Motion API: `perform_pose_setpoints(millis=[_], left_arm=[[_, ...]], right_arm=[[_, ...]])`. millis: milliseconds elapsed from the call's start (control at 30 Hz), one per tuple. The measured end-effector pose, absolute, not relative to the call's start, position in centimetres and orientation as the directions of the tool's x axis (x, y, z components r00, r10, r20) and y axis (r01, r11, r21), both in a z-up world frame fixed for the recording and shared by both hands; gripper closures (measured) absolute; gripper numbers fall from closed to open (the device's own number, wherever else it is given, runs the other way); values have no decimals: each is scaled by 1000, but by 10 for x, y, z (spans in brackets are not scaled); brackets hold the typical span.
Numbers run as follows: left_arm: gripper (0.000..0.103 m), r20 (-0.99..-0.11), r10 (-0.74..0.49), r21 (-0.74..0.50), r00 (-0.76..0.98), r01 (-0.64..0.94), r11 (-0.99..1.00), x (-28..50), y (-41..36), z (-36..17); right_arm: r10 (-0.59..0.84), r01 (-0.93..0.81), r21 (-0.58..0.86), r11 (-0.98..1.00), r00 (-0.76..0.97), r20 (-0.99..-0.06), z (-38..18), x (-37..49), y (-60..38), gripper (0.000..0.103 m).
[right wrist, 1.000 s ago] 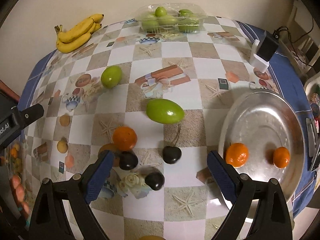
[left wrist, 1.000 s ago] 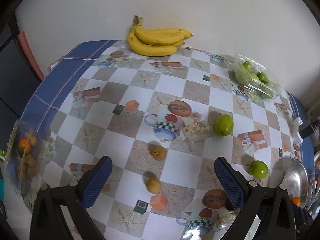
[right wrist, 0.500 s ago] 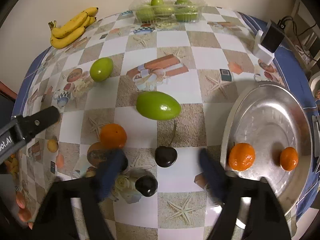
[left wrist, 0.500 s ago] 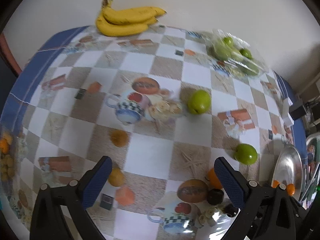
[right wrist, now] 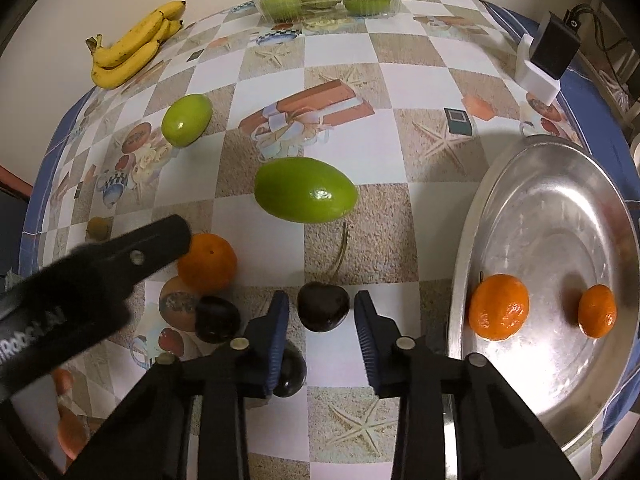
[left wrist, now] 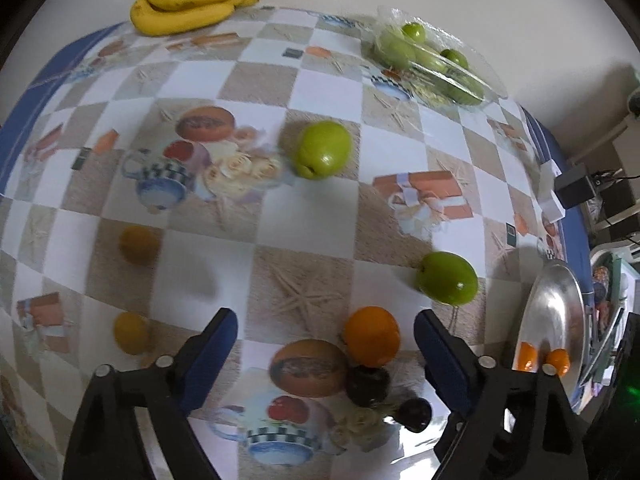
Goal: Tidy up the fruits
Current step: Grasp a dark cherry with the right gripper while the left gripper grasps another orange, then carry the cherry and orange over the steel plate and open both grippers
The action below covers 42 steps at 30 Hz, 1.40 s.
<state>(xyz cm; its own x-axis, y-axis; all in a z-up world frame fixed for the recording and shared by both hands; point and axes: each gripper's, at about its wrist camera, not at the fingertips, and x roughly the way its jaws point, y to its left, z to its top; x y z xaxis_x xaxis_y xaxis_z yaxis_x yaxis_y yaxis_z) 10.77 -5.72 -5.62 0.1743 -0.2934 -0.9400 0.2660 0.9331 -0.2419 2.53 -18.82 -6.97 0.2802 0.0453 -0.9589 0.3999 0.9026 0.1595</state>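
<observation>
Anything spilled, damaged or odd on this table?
Nothing spilled or damaged. Fruit just lies loose on the tablecloth: two green fruits, an orange, dark cherries. Only two oranges sit on the metal plate.

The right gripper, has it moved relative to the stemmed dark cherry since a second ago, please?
Yes. The right gripper has come down toward the cherry on the tablecloth; its fingers have just been closing and now flank it narrowly, where before they stood wide apart.
</observation>
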Motion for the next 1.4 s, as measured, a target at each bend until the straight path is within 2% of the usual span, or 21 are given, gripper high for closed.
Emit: perform_pose_setpoints(millis=[33, 333, 467, 633, 1133, 1400], left_arm=[[17, -939, -299, -250, 169, 262, 932, 108, -58, -58], [38, -928, -349, -314, 126, 234, 920, 108, -65, -66], [55, -927, -358, -329, 112, 215, 920, 108, -67, -70], [70, -920, -377, -347, 105, 221, 911, 107, -71, -70], [72, -898, -396, -353, 194, 221, 909, 108, -65, -37], [72, -882, -424, -369, 207, 258, 893, 99, -78, -20]], right_arm=[[50, 401, 165, 901, 281, -958, -70, 25, -189, 75], [80, 416, 213, 884, 315, -946, -61, 18, -195, 76], [82, 428, 223, 876, 323, -943, -56, 14, -200, 76], [88, 441, 241, 864, 339, -937, -51, 11, -207, 76], [100, 451, 291, 844, 402, -910, -29, 1, -219, 76], [15, 549, 263, 793, 414, -910, -18, -24, -259, 76]])
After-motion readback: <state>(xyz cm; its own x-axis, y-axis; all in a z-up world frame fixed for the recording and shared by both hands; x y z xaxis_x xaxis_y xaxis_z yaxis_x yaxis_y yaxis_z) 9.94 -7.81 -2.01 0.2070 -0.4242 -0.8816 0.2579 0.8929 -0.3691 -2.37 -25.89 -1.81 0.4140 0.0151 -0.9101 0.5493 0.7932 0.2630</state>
